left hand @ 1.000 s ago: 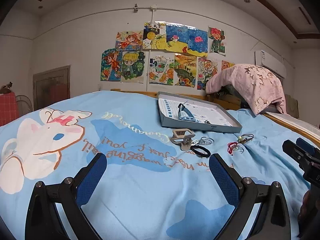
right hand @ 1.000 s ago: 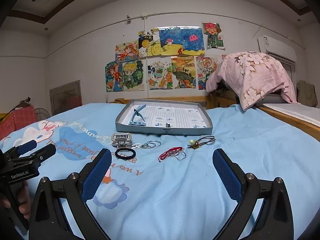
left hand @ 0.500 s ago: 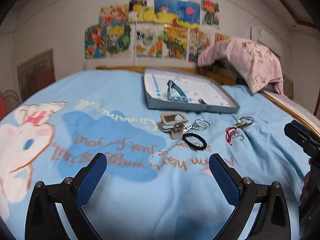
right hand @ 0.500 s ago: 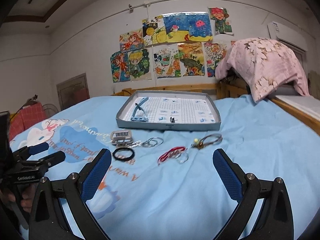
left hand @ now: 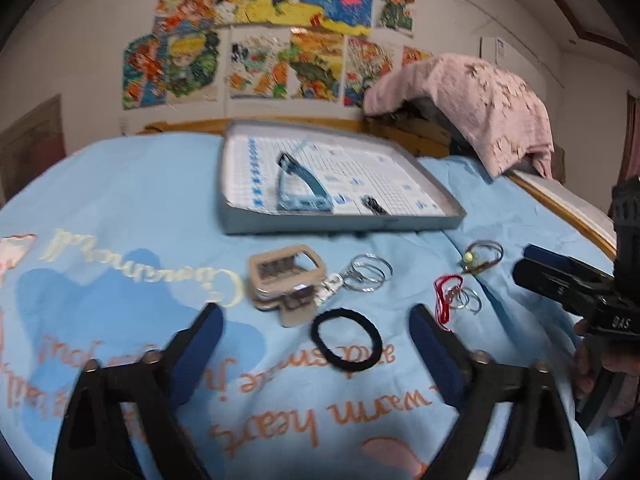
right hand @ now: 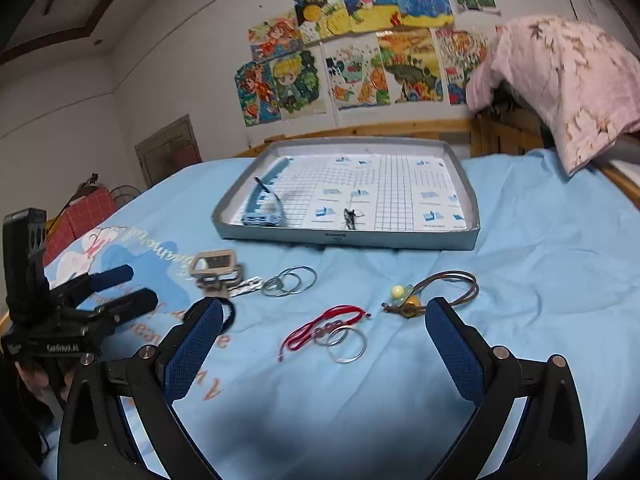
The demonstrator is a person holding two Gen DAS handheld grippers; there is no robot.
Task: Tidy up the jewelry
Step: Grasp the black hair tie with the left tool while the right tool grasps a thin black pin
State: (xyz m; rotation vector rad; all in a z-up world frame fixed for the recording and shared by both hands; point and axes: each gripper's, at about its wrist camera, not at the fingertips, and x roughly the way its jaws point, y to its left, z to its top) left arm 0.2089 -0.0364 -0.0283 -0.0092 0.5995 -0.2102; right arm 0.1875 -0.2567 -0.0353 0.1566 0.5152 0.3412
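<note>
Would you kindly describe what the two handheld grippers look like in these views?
Both are black plastic tools. The left gripper and the right gripper each end in two angled black fingers lined with textured blue pads, fastened with silver bolts. White lettering marks each body, and an upright black block sits on top. No sleeves or cables are discernible.

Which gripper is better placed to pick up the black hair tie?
Left. The black hair tie lies just ahead between the left gripper fingers, whereas it is beside the right gripper, half hidden by its finger.
</note>
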